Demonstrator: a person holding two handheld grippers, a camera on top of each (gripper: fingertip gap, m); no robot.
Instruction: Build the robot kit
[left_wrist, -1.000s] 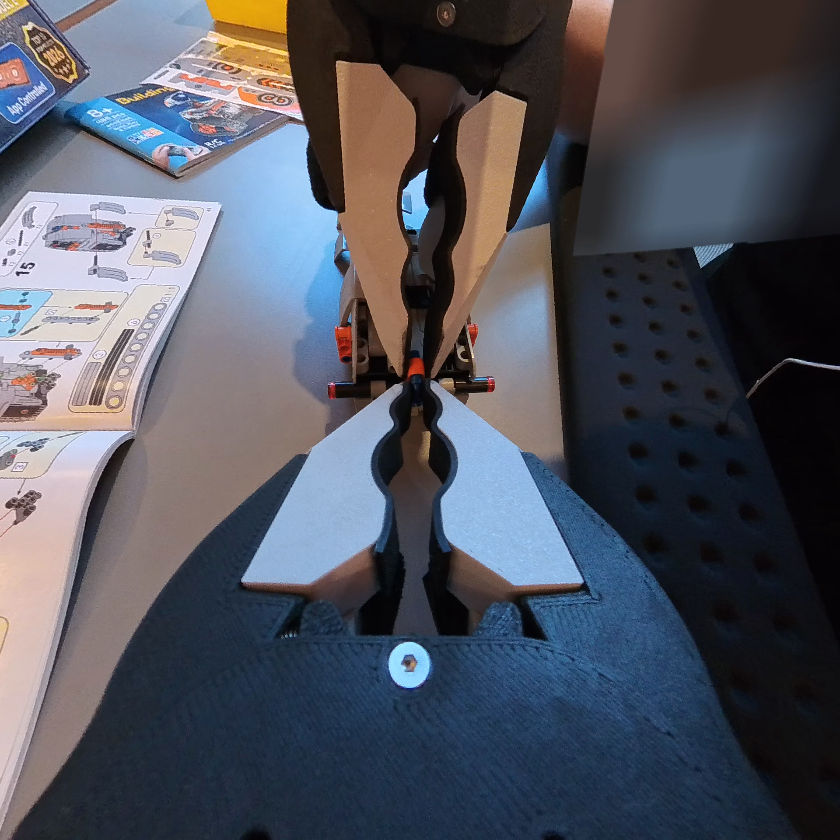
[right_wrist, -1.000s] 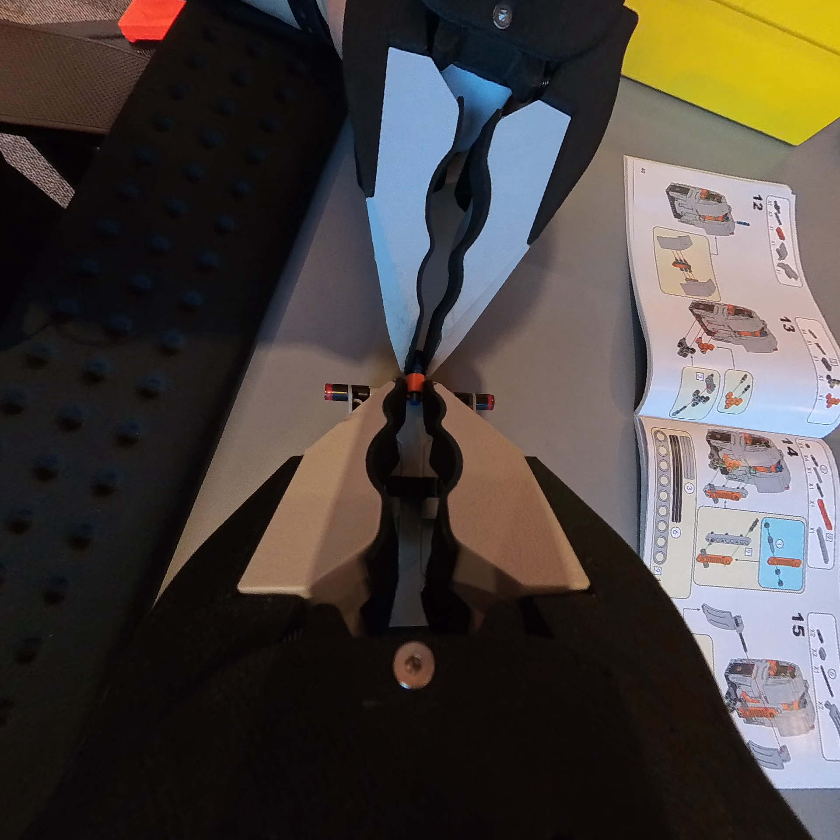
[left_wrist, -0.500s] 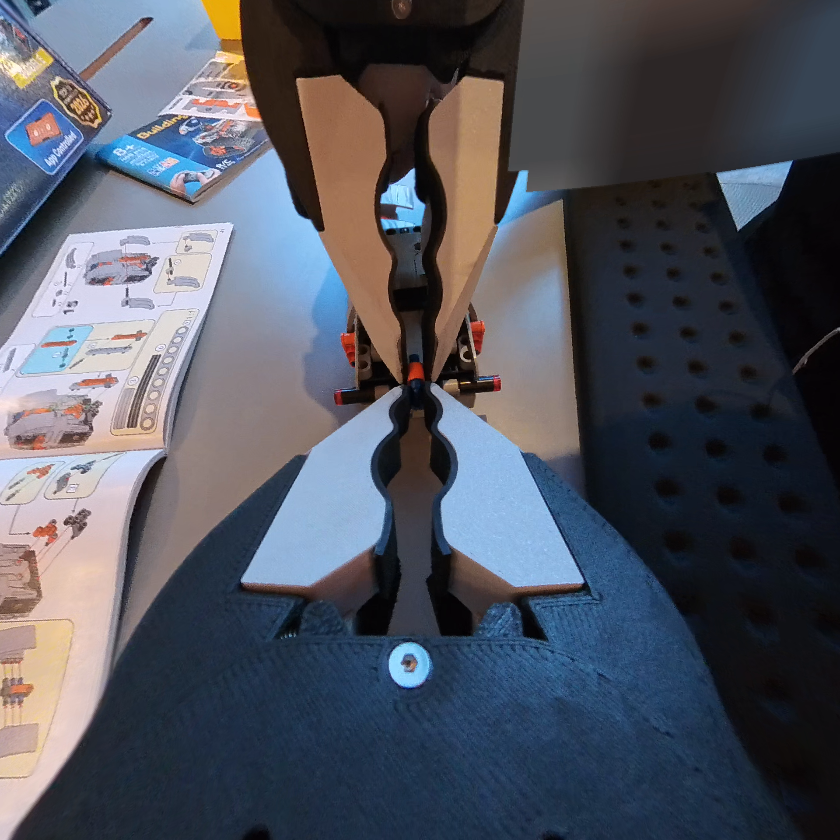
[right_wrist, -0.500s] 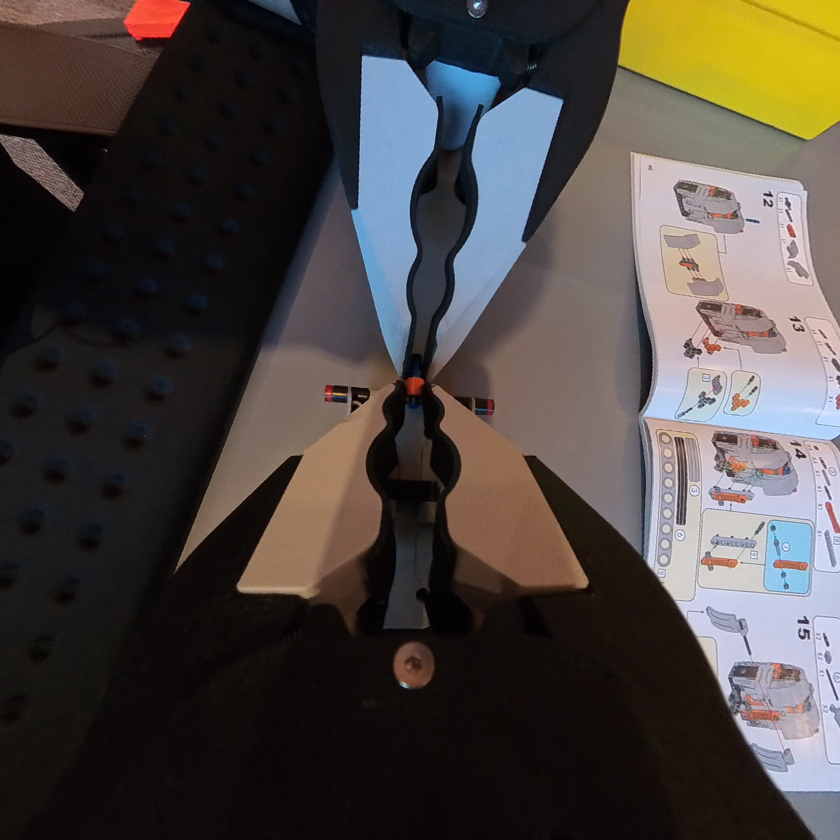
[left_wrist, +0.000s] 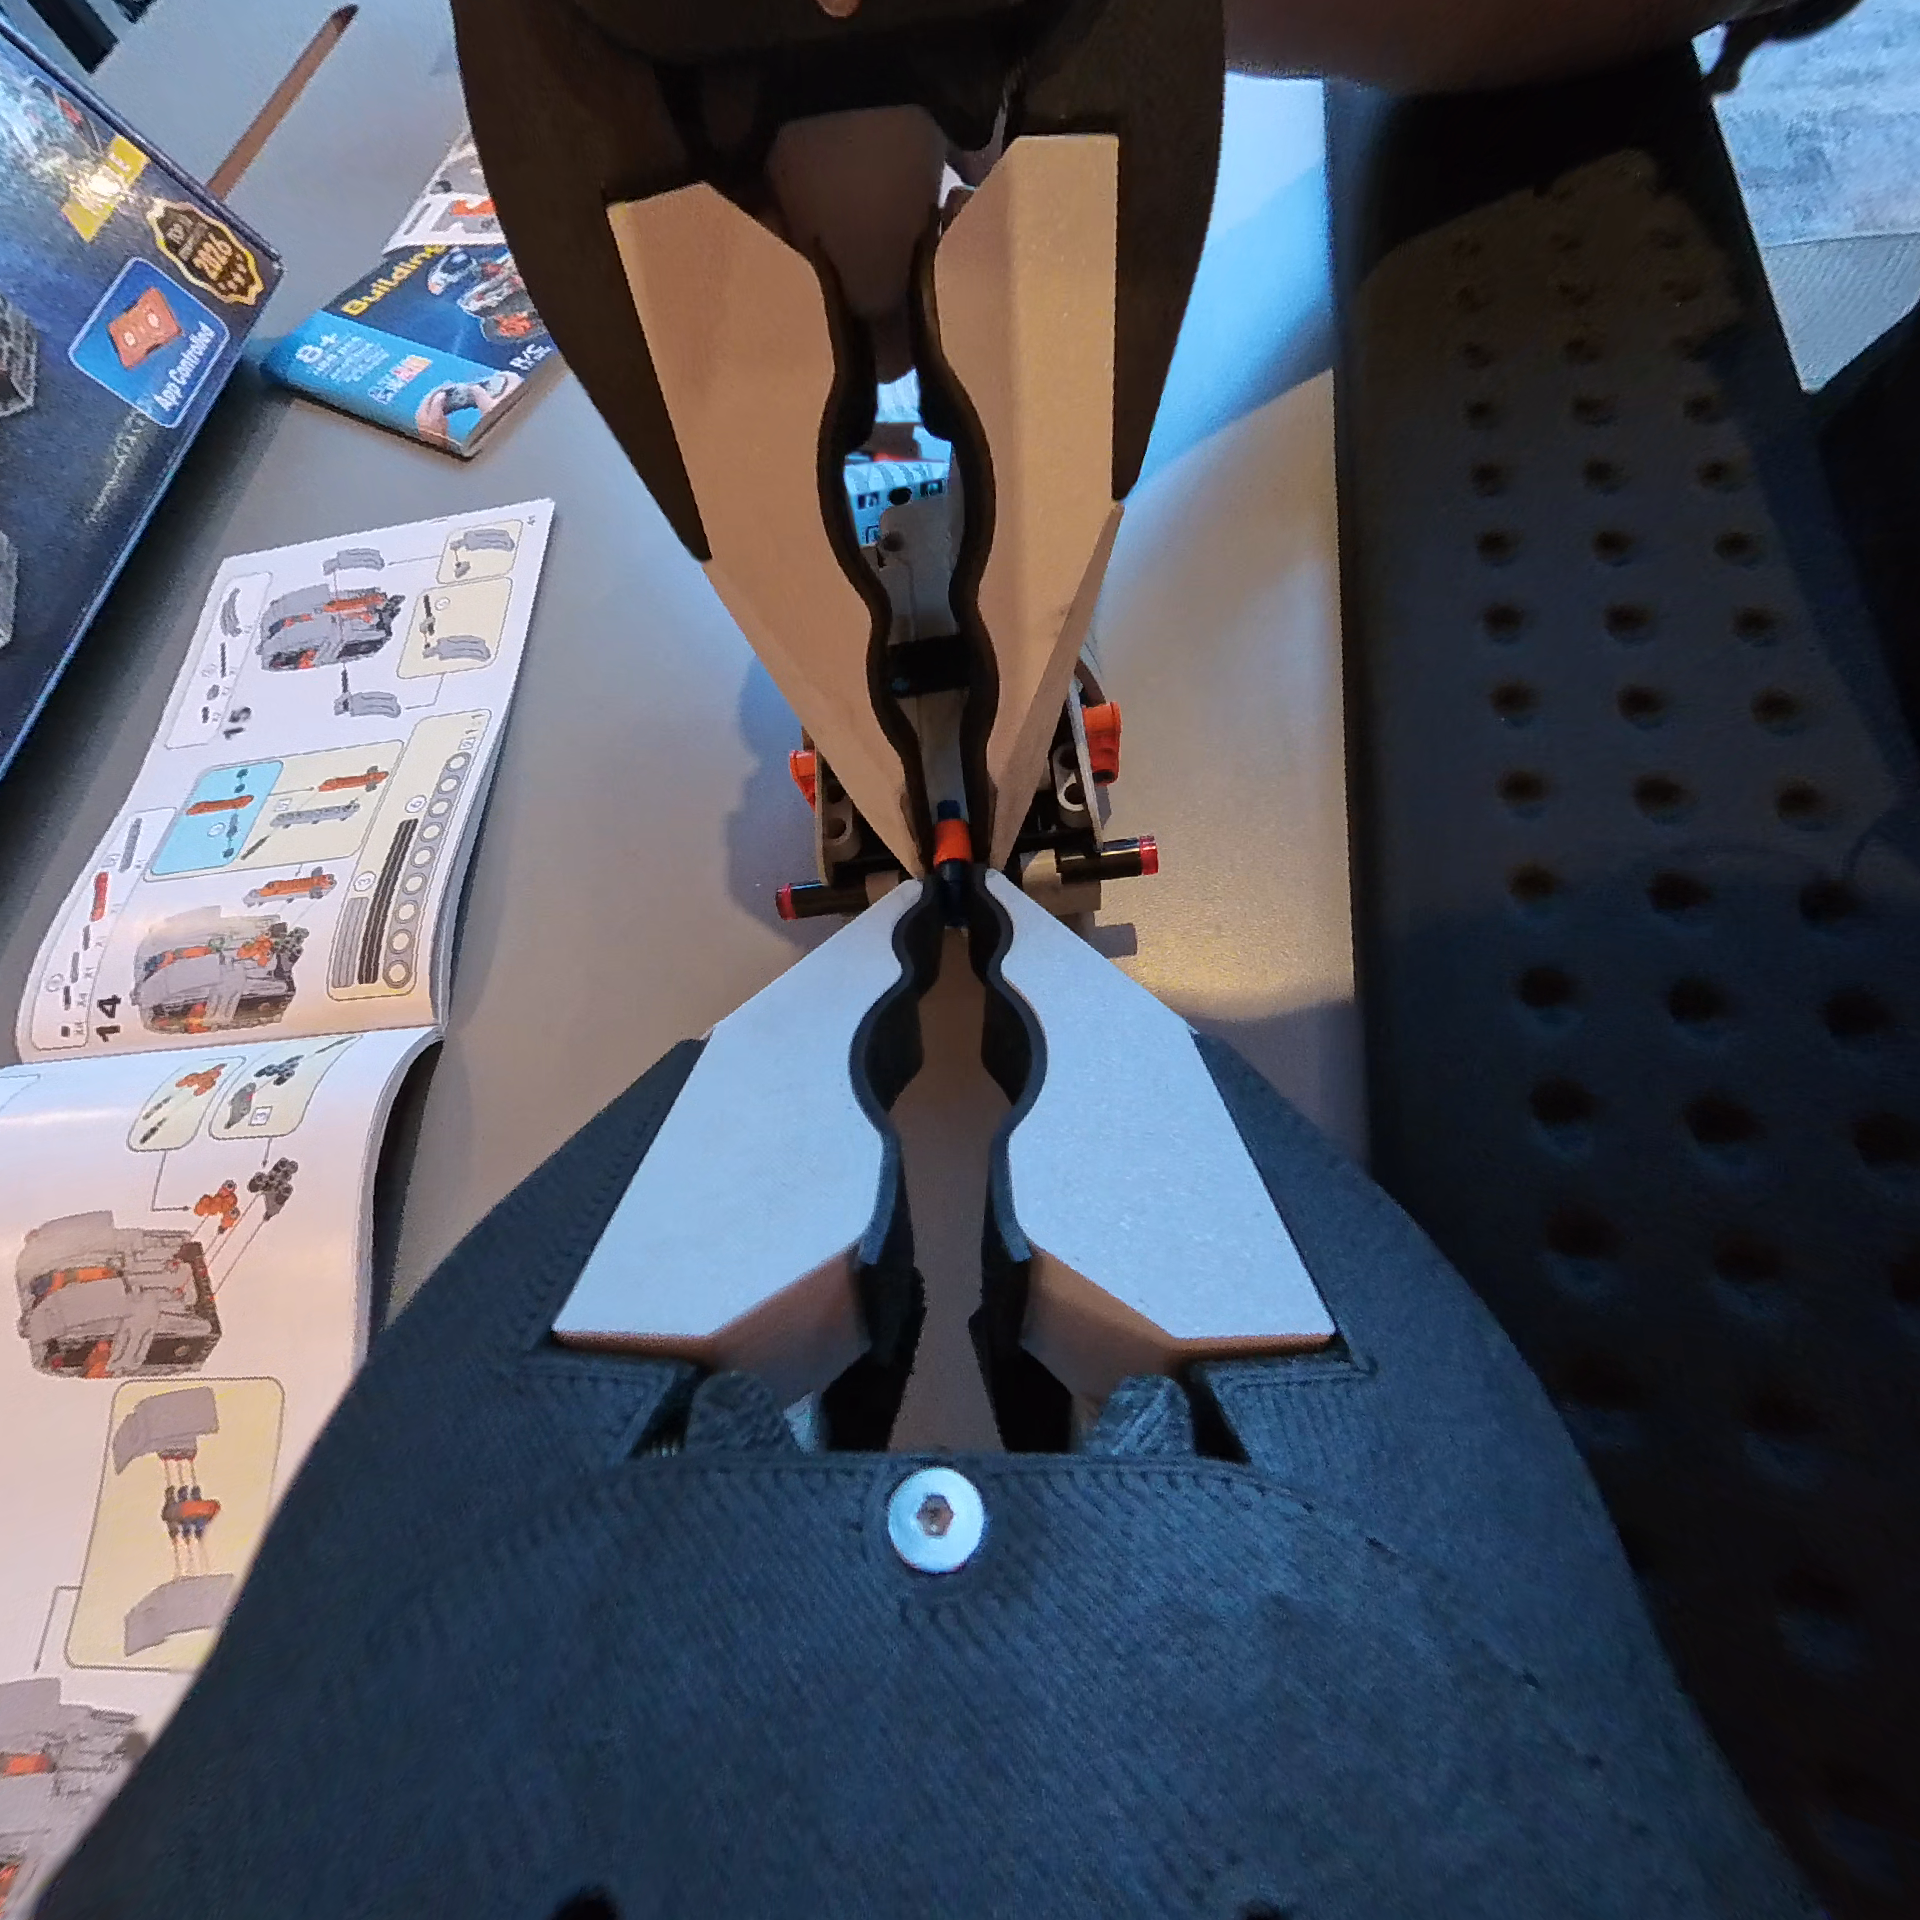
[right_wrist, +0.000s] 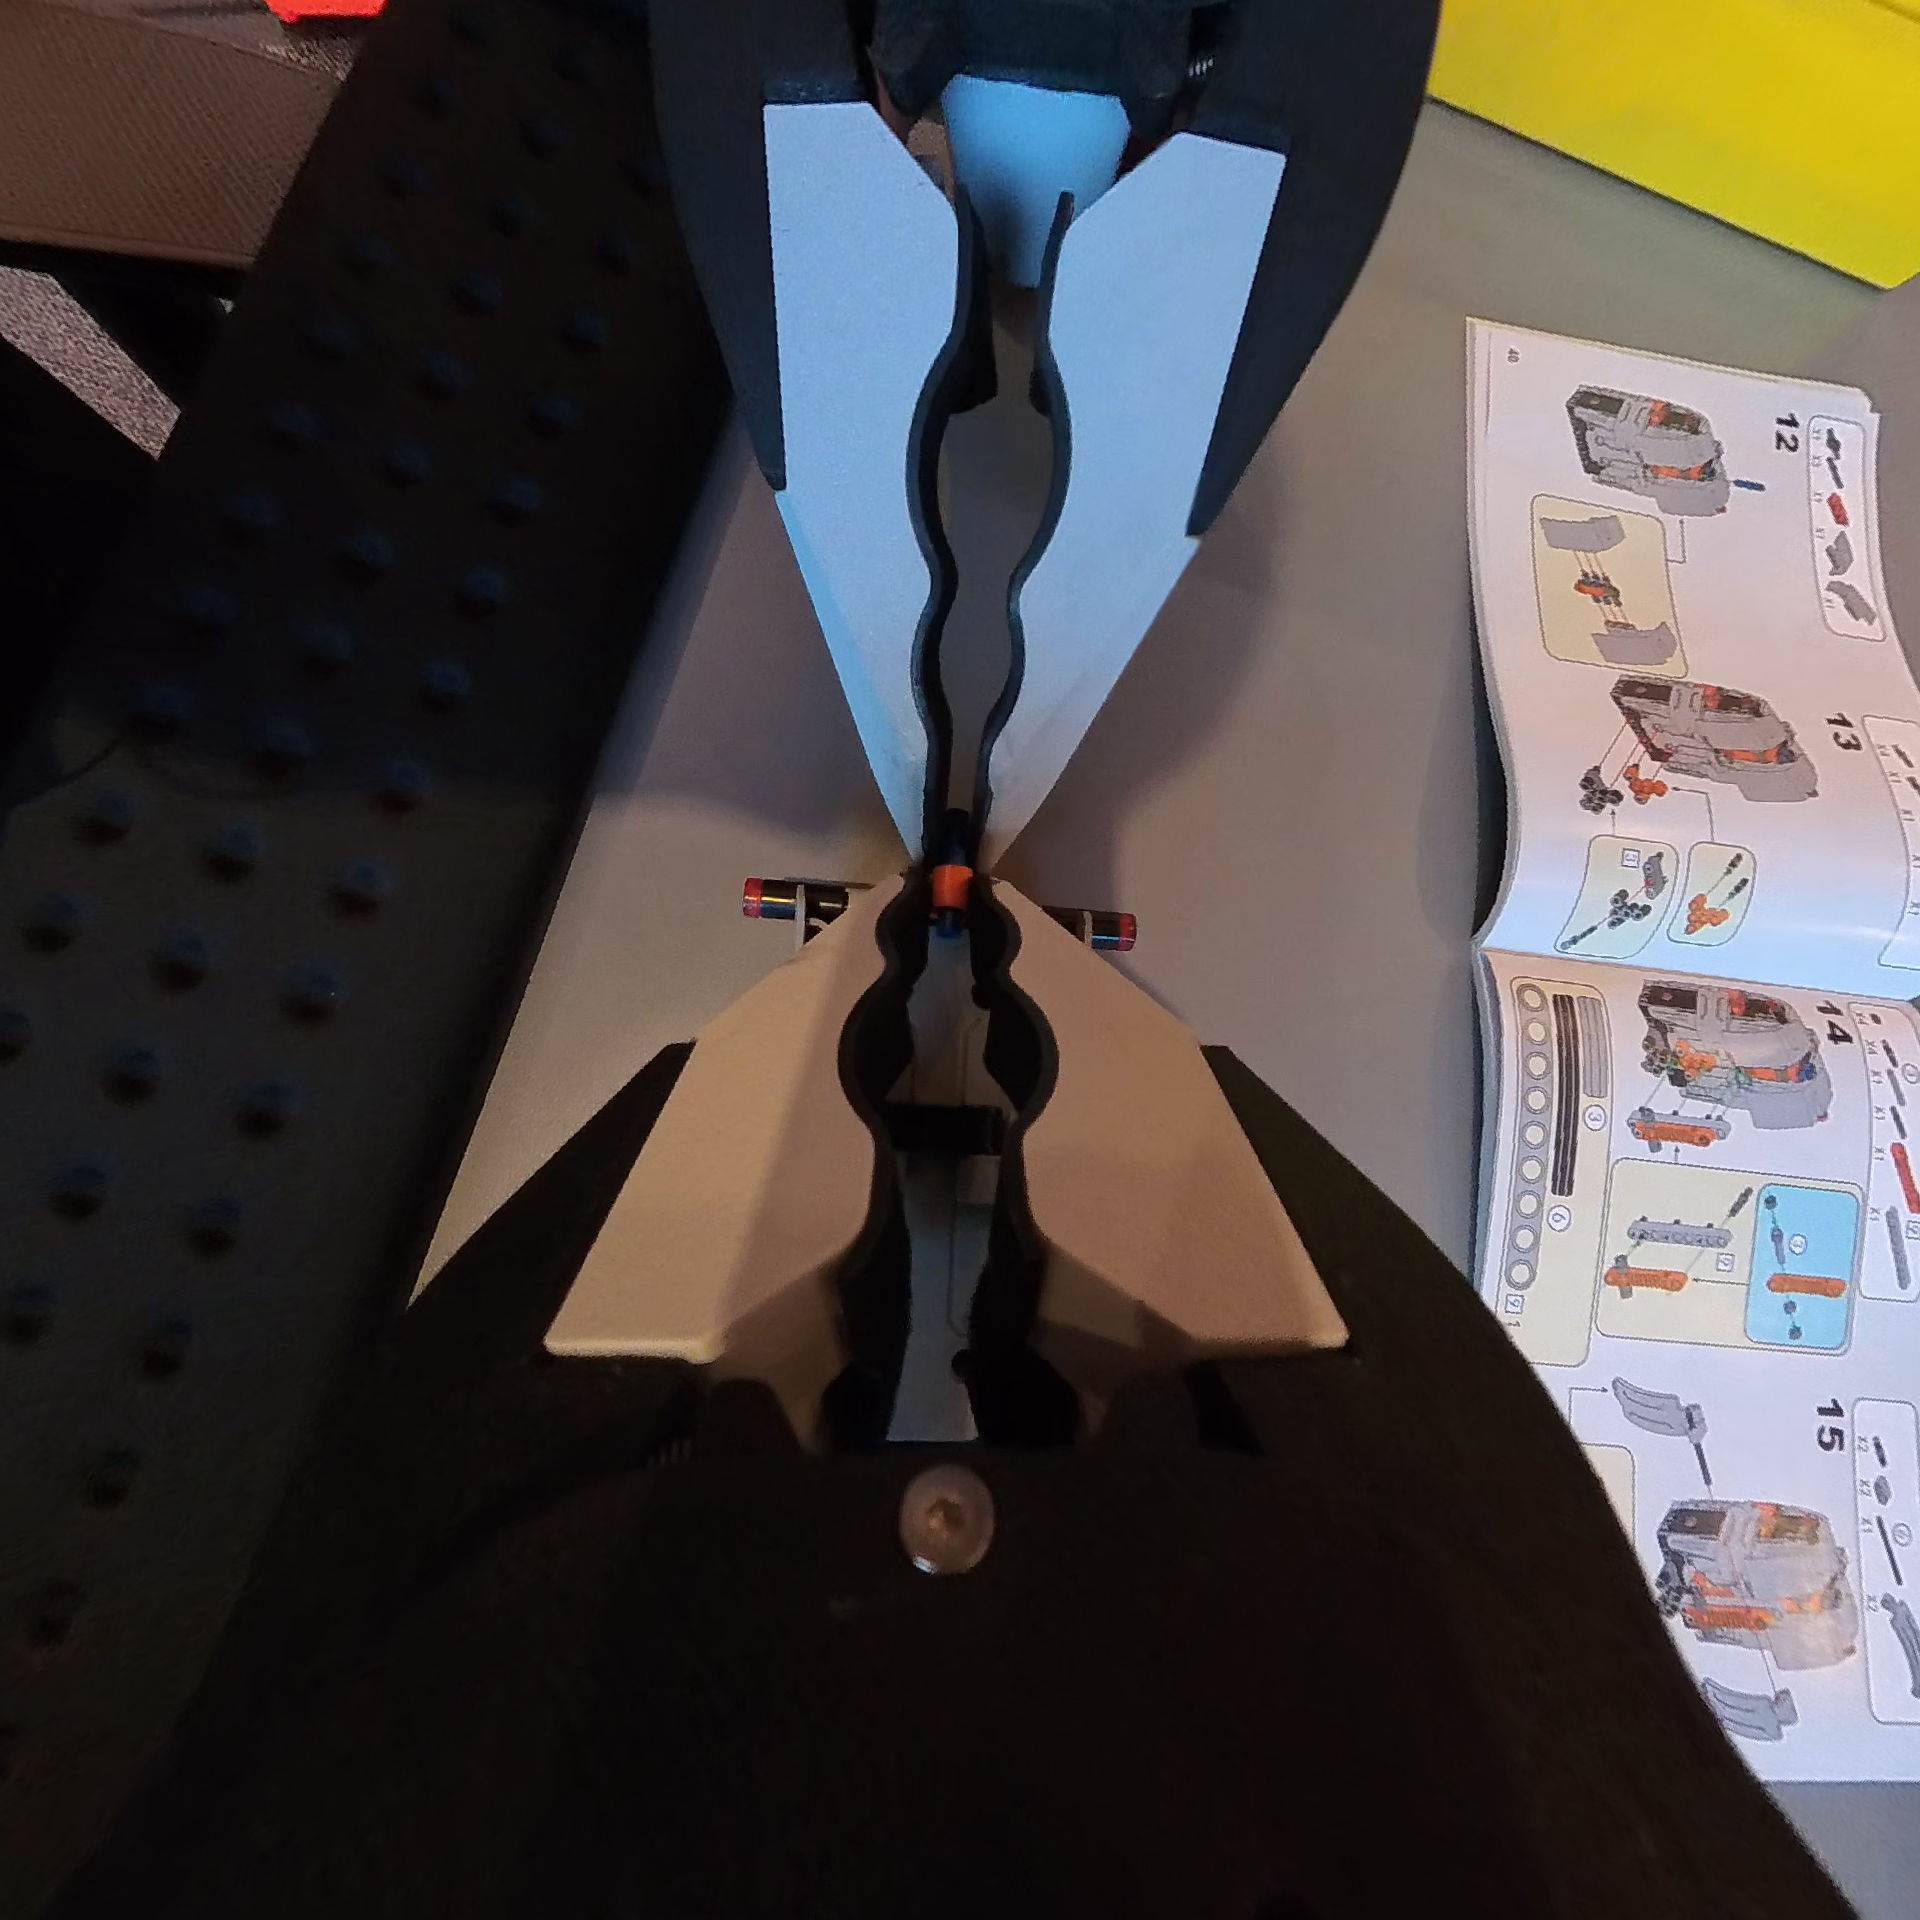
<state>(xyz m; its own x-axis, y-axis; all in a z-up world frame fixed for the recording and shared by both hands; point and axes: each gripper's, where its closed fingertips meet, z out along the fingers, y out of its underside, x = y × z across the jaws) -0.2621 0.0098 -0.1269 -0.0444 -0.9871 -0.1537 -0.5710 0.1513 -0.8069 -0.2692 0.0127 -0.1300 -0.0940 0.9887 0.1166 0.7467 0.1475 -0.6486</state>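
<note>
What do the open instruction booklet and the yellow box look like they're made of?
The instruction booklet looks like thin glossy paper: its pages curve up at the spine and catch light. The yellow box shows a flat, matte, evenly coloured face with a crisp edge, probably cardboard or plastic; the view leaves that open.

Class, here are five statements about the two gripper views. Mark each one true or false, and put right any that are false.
1. Both grippers' fingertips meet at one small pin with an orange collar. True.
2. The left gripper is wide open. False: its jaws are closed on the pin's near end.
3. An open instruction booklet lies on the grey table. True.
4. The brick model hangs in the air above the booklet. False: it sits on the table under the right gripper, beside the booklet.
5. A red box stands at the far table edge. False: the box there is yellow.
</note>
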